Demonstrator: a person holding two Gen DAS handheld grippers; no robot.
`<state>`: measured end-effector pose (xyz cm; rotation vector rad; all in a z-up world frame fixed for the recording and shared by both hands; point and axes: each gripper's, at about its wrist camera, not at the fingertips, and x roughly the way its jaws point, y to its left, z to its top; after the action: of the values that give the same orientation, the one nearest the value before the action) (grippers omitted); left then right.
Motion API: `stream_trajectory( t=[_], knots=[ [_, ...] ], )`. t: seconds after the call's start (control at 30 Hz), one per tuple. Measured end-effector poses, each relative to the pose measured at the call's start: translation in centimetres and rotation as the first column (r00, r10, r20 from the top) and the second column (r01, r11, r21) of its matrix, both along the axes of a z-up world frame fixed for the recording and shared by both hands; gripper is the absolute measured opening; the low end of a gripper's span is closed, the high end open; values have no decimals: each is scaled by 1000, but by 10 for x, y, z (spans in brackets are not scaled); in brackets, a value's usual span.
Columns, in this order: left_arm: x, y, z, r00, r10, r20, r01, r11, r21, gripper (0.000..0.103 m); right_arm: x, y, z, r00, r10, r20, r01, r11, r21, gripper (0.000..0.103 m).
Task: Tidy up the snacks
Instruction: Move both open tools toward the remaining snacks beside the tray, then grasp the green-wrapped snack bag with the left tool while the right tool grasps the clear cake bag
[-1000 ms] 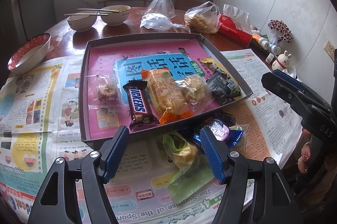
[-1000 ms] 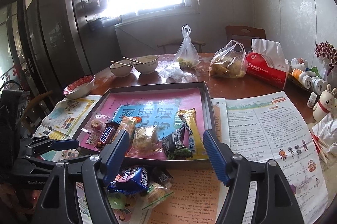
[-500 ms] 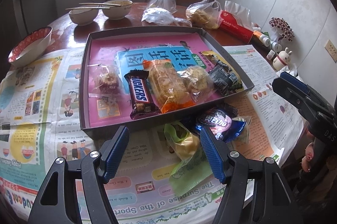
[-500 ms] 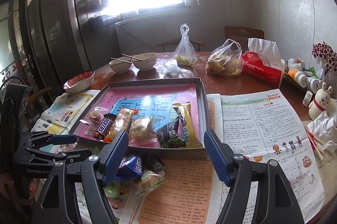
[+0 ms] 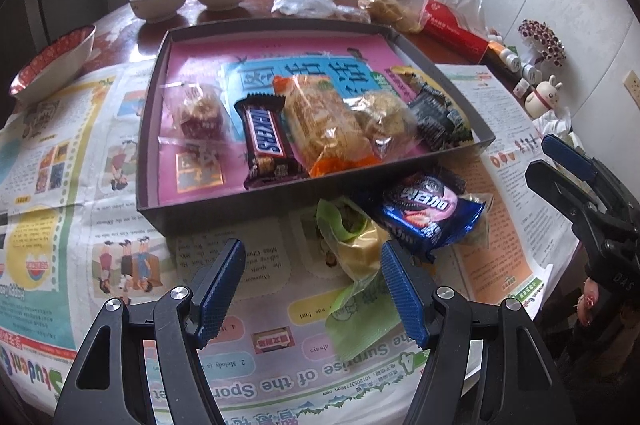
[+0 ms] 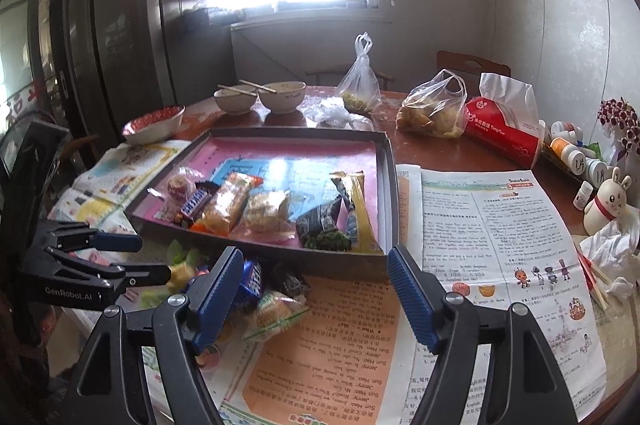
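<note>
Left wrist view reads the Snickers bar (image 5: 266, 145) label inside the shallow box (image 5: 224, 213); right wrist view catches the yellow stick pack (image 6: 358, 211) at its right wall. Both the left gripper (image 5: 312, 285) and right gripper (image 6: 316, 289) spread empty, near the loose Oreo pack (image 5: 430, 211) and green-yellow packet (image 5: 356, 245) just outside the near wall.

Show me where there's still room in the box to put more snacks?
Inside the box, the far half is bare, from the back wall down to the row of snacks. The strip left of the small clear-wrapped cake is free too. It is crowded along the near wall, from the Snickers bar across to the dark packet.
</note>
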<state>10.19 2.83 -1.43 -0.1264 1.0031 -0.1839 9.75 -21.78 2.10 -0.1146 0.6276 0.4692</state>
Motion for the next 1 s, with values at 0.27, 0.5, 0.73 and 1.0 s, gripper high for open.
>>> stream_trajectory(
  t=[0.27, 0.5, 0.73, 1.0],
  knots=[
    [3, -8, -3, 1000, -3, -4, 3, 1000, 6, 72, 0, -2, -18, 1000, 22, -20, -22, 999, -45, 74],
    [7, -15, -8, 1000, -15, -18, 15, 1000, 14, 72, -1, 2, -26, 998, 58, -37, -59, 997, -52, 74],
    [12, -19, -13, 1000, -17, -26, 17, 1000, 15, 72, -7, 20, -40, 993, 112, -43, -117, 986, -120, 74],
    [19, -18, -16, 1000, -9, -26, 10, 1000, 5, 72, -1, 29, -51, 988, 138, -65, -145, 982, -124, 74]
  ],
)
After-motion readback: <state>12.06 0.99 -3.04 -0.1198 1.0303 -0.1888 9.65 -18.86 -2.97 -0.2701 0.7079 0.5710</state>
